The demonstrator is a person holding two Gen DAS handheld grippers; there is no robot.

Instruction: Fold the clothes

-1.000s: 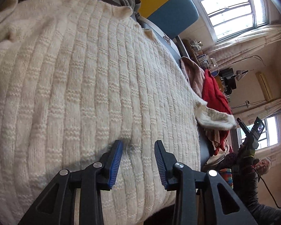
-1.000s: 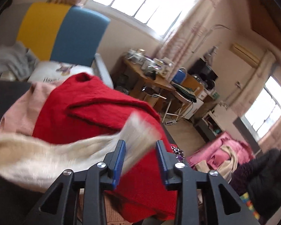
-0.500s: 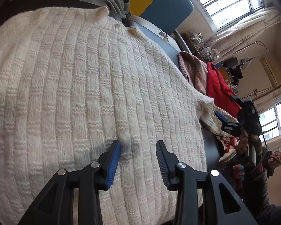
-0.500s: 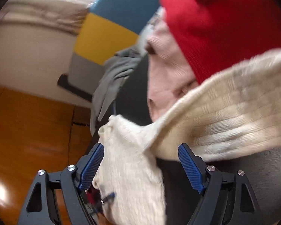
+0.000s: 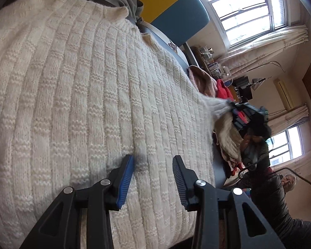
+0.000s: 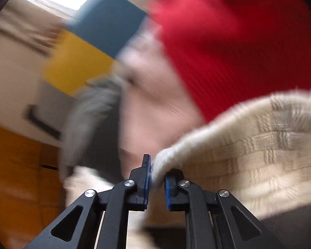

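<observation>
Now the right gripper [image 6: 156, 181], gaping half a second ago, is clenched on the sleeve [image 6: 248, 153] of the cream knit sweater [image 5: 83, 103]. The sweater lies spread flat under the left gripper [image 5: 153, 176], whose jaws stand apart. The sleeve appears ready to fold inward.

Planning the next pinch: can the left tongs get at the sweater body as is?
Probably yes. The left tongs sit open right over the flat cream sweater, with nothing between them.
</observation>
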